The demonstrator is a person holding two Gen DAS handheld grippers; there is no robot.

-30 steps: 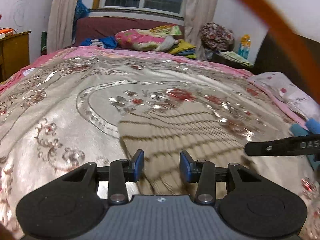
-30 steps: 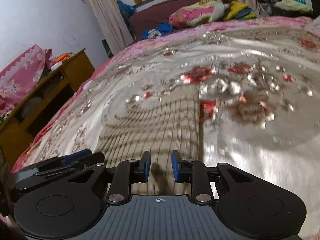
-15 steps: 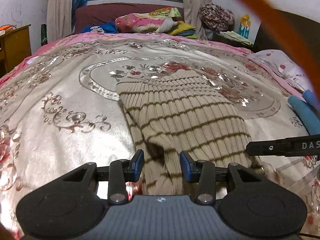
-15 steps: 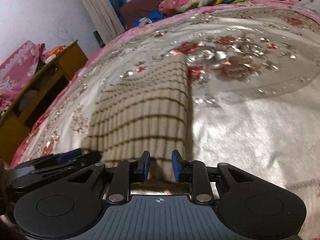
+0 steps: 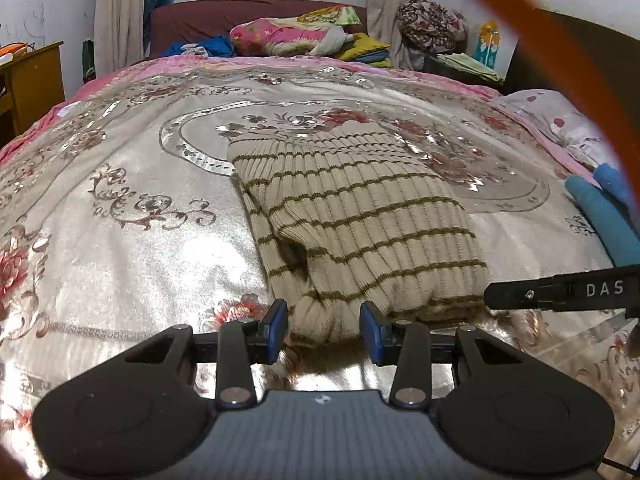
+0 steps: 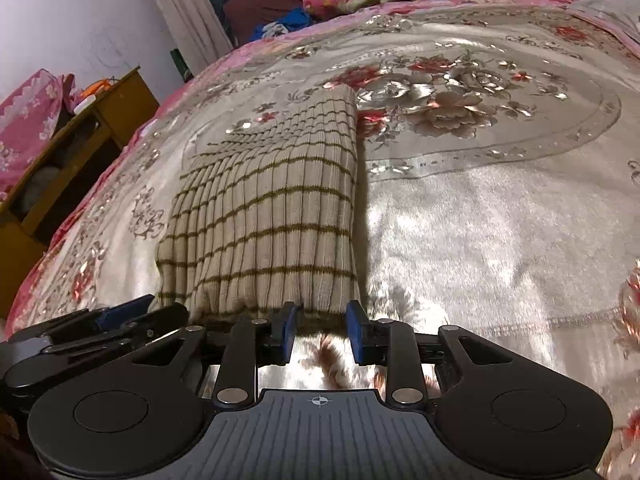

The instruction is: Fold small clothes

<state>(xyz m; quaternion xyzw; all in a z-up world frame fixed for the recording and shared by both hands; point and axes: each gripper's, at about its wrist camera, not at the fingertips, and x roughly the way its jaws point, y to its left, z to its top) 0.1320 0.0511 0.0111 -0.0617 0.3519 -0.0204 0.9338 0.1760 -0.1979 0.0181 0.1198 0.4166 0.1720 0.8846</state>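
A beige ribbed knit garment with thin olive stripes (image 5: 360, 216) lies folded in a long rectangle on the flowered bedspread (image 5: 120, 216). My left gripper (image 5: 323, 330) is open at the garment's near left end, its blue pads either side of a bulging fold. The right gripper's arm (image 5: 560, 290) reaches in from the right edge of this view. In the right wrist view the same garment (image 6: 272, 216) stretches away from my right gripper (image 6: 322, 332), which is open just short of the near hem. The left gripper (image 6: 100, 324) shows at the lower left there.
Blue rolled cloth (image 5: 604, 216) lies at the bed's right side near a pink pillow (image 5: 560, 120). Piled bedding (image 5: 296, 36) sits at the headboard under a window. A wooden cabinet (image 6: 76, 152) stands to the left of the bed.
Both grippers have drawn back toward the near edge of the bed. The garment now lies flat and free in front of them, where earlier their pads sat over its near end.
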